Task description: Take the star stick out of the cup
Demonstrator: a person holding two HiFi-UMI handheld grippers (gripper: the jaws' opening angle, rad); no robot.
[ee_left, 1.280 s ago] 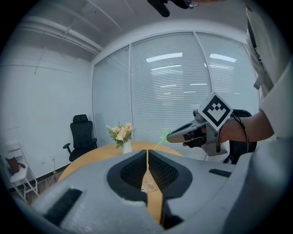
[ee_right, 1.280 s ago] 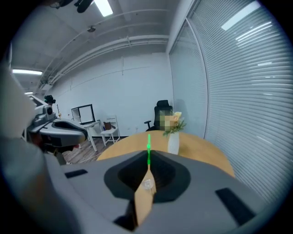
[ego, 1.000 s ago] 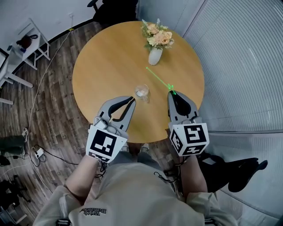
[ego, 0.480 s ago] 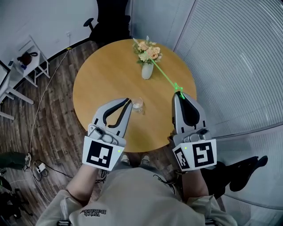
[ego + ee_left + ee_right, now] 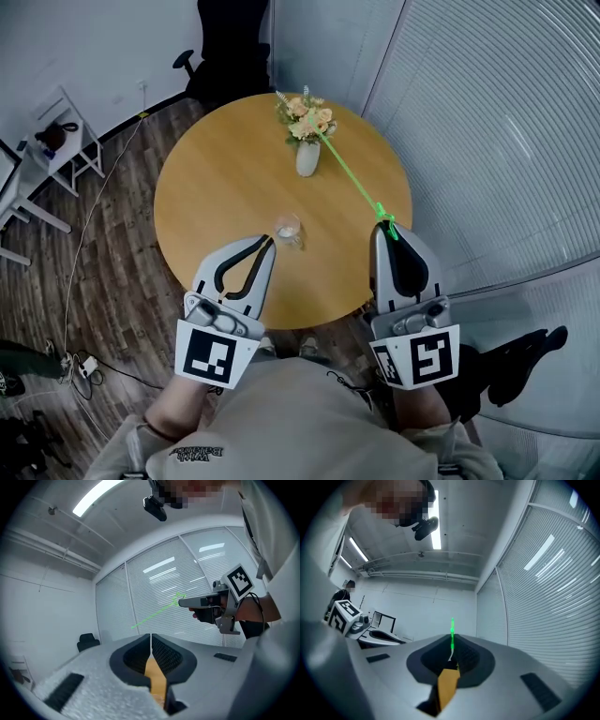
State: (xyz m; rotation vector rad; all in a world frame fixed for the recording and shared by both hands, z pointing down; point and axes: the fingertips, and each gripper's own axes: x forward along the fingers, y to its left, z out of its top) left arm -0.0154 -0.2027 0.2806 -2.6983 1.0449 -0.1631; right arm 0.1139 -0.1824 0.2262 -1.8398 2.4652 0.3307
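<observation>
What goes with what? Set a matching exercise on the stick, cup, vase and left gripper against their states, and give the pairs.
Things:
1. stick
2. cup
3. vase
4. left gripper

States:
A. shut, nothing between its jaws
B. holds flowers
C. clear, standing on the table, no stick in it
D. green, clamped in the right gripper

Pairs: 1-D, 2-C, 3-B, 4-A
</observation>
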